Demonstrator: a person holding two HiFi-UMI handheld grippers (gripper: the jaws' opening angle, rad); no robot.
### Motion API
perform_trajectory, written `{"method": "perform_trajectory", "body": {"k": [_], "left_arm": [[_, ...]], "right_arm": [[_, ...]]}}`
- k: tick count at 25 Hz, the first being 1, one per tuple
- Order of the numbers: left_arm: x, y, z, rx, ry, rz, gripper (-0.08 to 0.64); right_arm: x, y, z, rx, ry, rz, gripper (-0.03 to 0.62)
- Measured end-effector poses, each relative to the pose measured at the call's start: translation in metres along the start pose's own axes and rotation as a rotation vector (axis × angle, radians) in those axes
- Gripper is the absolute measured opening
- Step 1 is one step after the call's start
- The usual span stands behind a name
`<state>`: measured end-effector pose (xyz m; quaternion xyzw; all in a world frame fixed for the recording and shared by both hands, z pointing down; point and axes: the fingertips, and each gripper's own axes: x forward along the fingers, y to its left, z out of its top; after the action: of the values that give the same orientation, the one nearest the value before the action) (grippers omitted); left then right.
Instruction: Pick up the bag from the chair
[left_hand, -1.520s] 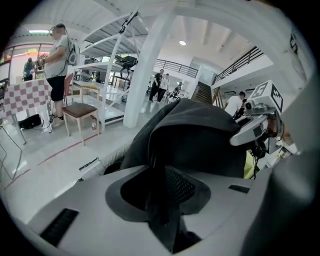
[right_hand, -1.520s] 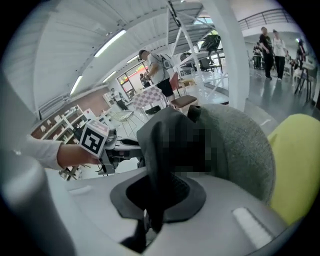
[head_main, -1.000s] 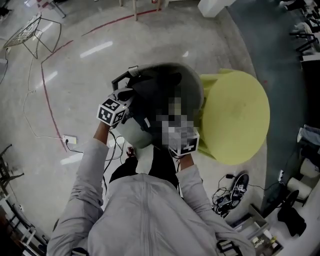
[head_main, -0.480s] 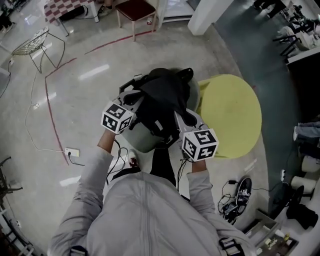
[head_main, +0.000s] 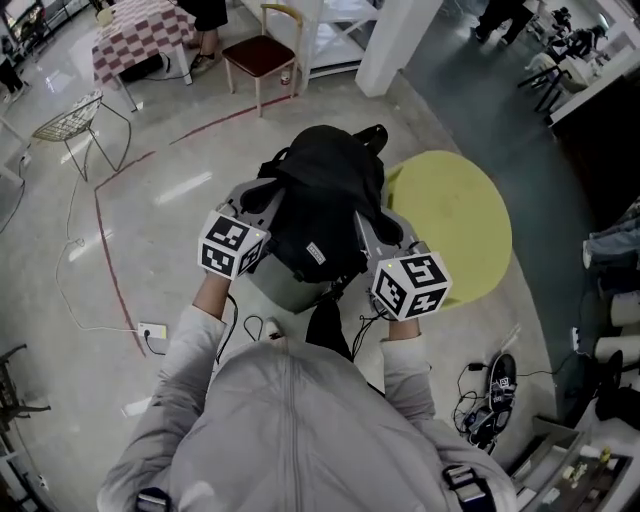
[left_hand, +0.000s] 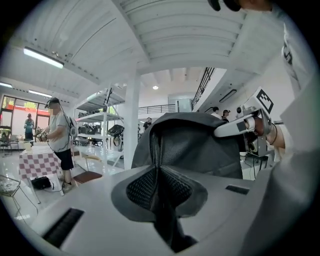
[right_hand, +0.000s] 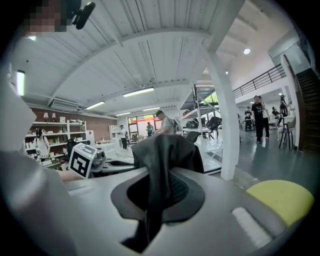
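Note:
A black bag (head_main: 322, 205) hangs between my two grippers, above a pale grey chair seat (head_main: 284, 288). My left gripper (head_main: 262, 196) is shut on the bag's left side, its marker cube toward me. On the bag's right side my right gripper (head_main: 366, 228) is shut too. In the left gripper view, black fabric (left_hand: 186, 145) rises out of the shut left gripper (left_hand: 161, 200), and the right gripper (left_hand: 246, 125) shows beyond it. The right gripper view has a fold of the bag (right_hand: 162, 150) pinched in the right gripper (right_hand: 152, 210). The bag's underside is hidden.
A yellow-green round seat (head_main: 452, 232) stands right of the grey chair. A wooden chair with a red seat (head_main: 258, 56), a checkered table (head_main: 134, 40), a wire chair (head_main: 70, 118) and a white column (head_main: 396, 38) lie ahead. Cables and a shoe (head_main: 492, 392) lie at lower right; a power strip (head_main: 154, 332) sits at left.
Both grippers have risen with the bag, which now hangs higher over the grey seat. The head view has tilted forward, showing more of the room.

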<state>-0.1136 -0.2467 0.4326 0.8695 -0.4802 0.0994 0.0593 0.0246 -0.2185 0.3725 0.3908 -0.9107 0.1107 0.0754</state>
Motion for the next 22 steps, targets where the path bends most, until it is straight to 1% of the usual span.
{"method": "perform_trajectory", "body": {"k": [6,12,17,22], "left_arm": [[-0.040,-0.009,0.035,0.042,-0.089,0.021,0.037],[-0.070,-0.017,0.062,0.035,-0.154,0.034,0.037],[-0.087,-0.019,0.069,0.044,-0.162,0.052,0.037],[-0.088,-0.015,0.066,0.048,-0.150,0.054,0.037]], "right_arm": [[-0.024,0.031,0.034,-0.077,-0.054,0.011,0.020],[-0.044,0.053,0.056,-0.111,-0.087,0.051,0.020],[-0.051,0.066,0.061,-0.128,-0.101,0.069,0.020],[-0.048,0.069,0.059,-0.128,-0.092,0.076,0.020]]}}
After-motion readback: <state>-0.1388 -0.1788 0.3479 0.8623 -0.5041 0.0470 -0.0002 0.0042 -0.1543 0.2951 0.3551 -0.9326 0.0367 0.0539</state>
